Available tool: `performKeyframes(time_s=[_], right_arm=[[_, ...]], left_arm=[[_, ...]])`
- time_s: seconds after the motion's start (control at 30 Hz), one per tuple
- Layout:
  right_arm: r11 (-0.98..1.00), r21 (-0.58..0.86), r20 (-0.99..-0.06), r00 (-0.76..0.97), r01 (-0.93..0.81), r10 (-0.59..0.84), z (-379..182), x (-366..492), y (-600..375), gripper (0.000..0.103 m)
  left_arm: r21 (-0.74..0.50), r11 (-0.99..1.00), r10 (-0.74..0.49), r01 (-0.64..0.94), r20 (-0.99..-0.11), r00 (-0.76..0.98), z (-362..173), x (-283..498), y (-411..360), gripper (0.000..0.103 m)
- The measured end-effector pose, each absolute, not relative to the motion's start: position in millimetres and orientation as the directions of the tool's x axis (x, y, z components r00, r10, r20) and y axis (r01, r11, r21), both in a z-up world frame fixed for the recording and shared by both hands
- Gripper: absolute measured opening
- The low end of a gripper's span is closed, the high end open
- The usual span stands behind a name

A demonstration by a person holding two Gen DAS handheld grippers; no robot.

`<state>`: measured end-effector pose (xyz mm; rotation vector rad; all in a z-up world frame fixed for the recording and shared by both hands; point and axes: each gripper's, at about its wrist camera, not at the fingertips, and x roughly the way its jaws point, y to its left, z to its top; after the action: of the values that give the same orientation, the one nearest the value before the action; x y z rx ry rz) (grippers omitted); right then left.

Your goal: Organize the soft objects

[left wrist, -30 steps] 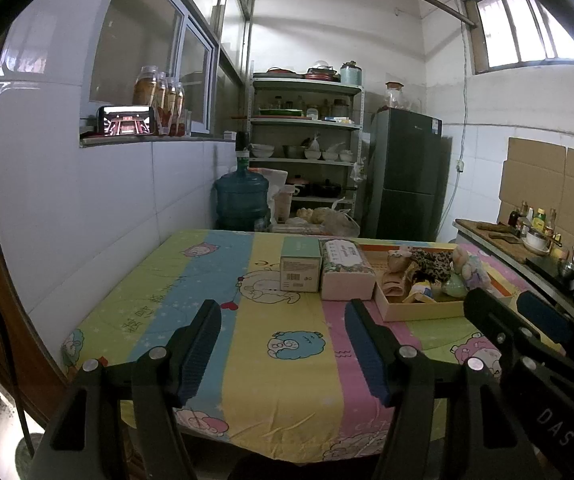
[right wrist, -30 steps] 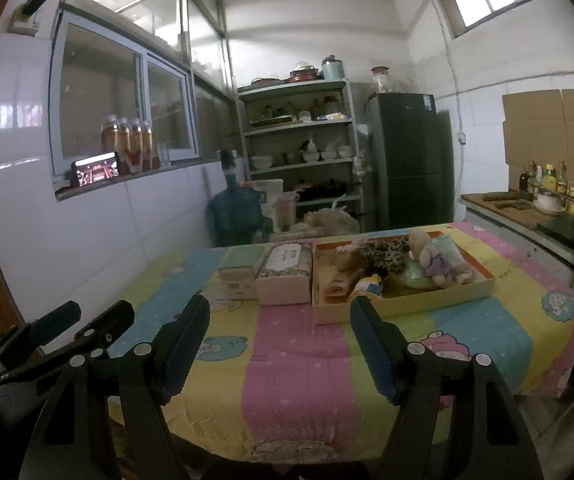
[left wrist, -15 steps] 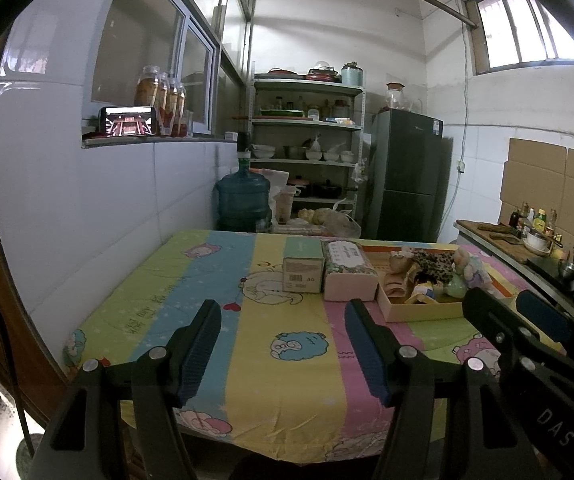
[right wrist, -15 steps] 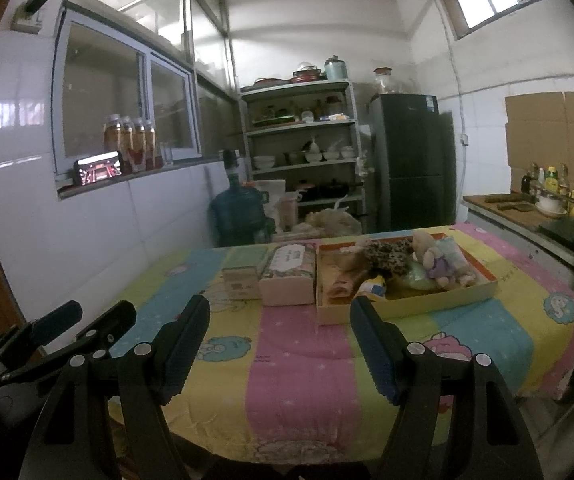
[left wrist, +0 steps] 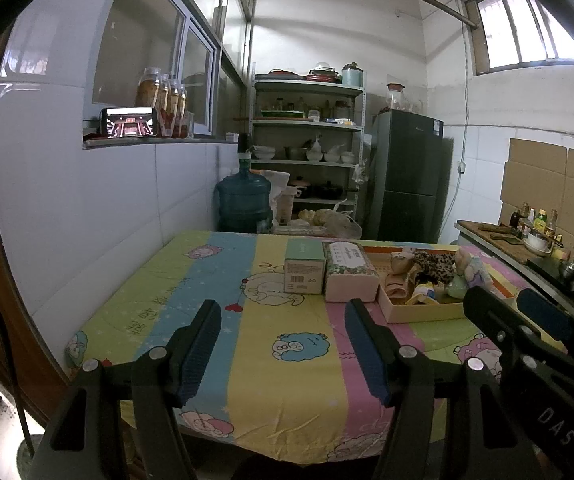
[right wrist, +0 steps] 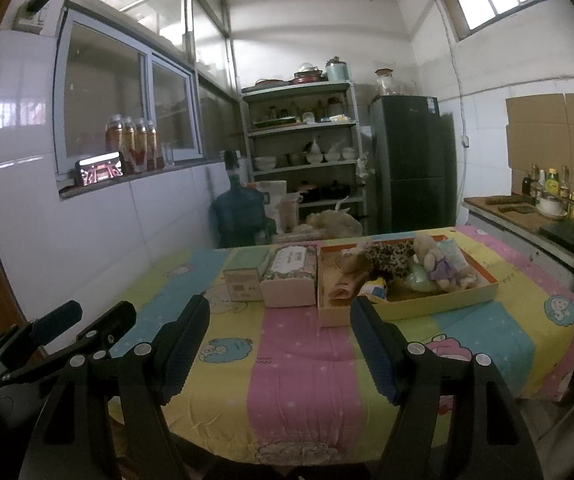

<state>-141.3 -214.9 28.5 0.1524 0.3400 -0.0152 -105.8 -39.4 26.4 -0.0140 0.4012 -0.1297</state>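
Observation:
A shallow cardboard tray (right wrist: 439, 302) (left wrist: 419, 312) on the striped cartoon tablecloth (right wrist: 303, 360) holds several soft things: a leopard-print plush (right wrist: 391, 254), a small teddy in purple (right wrist: 433, 260) and folded cloths. Left of it lie a soft tissue pack (right wrist: 289, 276) (left wrist: 349, 270) and a green box (left wrist: 304, 266). My left gripper (left wrist: 283, 314) and right gripper (right wrist: 277, 308) are both open and empty, held above the table's near edge, well short of the objects.
A white tiled wall runs along the table's left side. Behind the table stand a blue water jug (left wrist: 243, 200), a metal shelf rack (left wrist: 307, 152) and a dark fridge (left wrist: 407, 176). A counter with bottles (right wrist: 547, 200) is at right.
Both grippers have drawn back slightly from the table, so the objects look a little farther. Both stay open and empty.

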Motion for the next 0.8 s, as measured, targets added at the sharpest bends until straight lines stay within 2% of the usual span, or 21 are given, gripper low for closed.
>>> performKeyframes(time_s=[0.8], right_arm=[[0.988, 0.146, -0.333, 0.943, 0.04, 0.011, 27.9, -141.4, -214.9, 0.075]], left_arm=[[-0.039, 0.994, -0.106, 0.098, -0.387, 0.916, 24.9, -109.5, -35.7, 0.064]])
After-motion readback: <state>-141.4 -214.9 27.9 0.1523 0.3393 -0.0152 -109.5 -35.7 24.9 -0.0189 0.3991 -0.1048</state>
